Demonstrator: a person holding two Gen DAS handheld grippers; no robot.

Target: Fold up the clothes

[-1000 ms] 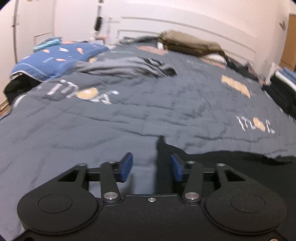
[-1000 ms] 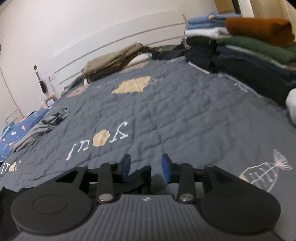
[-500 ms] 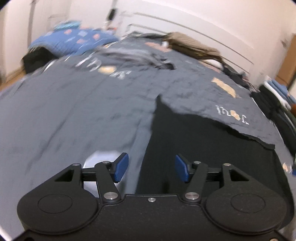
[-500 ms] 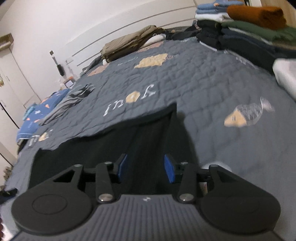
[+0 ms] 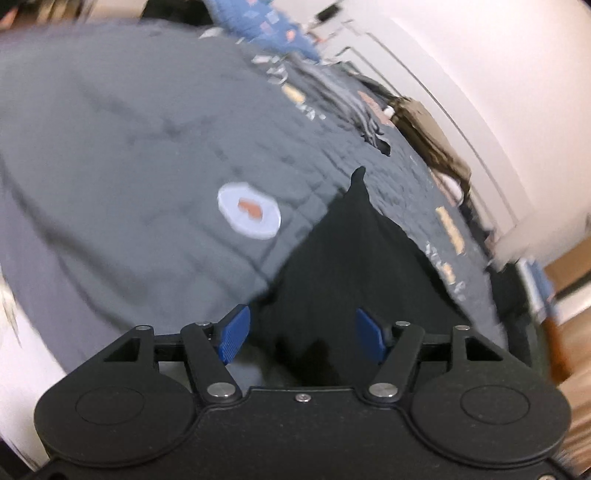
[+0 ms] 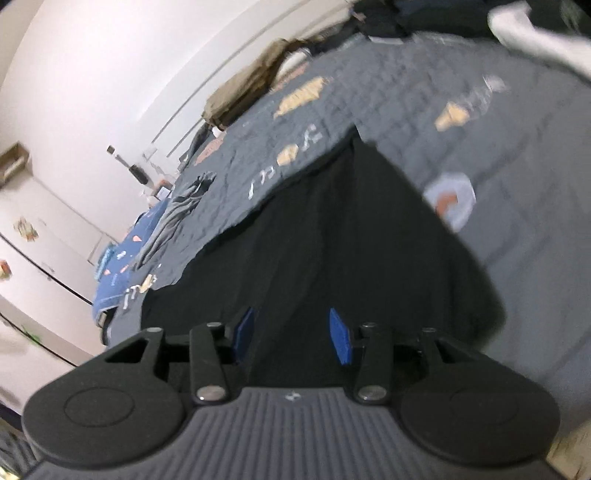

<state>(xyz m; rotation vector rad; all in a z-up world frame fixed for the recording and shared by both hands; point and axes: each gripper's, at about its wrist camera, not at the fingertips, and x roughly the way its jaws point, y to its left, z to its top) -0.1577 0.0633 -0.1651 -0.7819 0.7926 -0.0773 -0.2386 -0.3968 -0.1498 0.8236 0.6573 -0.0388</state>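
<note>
A black garment (image 5: 354, 266) lies spread flat on the grey quilted bedspread (image 5: 129, 155), one corner pointing toward the headboard. My left gripper (image 5: 303, 336) hangs over its near left edge. The jaws are opening; the blue pads (image 5: 236, 334) stand wide apart and press on nothing, with cloth only below the gap. In the right wrist view the same garment (image 6: 332, 236) fills the middle. My right gripper (image 6: 292, 335) hovers over its near edge, jaws opening, the pads (image 6: 340, 336) clear of the cloth.
A grey striped garment (image 5: 332, 96) lies crumpled farther up the bed. Tan folded clothes (image 6: 251, 88) sit by the white headboard. A blue patterned pillow (image 6: 125, 258) lies at the far left, and dark clothes and something white (image 6: 532, 26) at the right. The bedspread's edge is close below.
Both grippers have let go of the black cloth and drawn back across the bed, so more of the garment shows. Both views have rolled, and both pairs of jaws stand wider.
</note>
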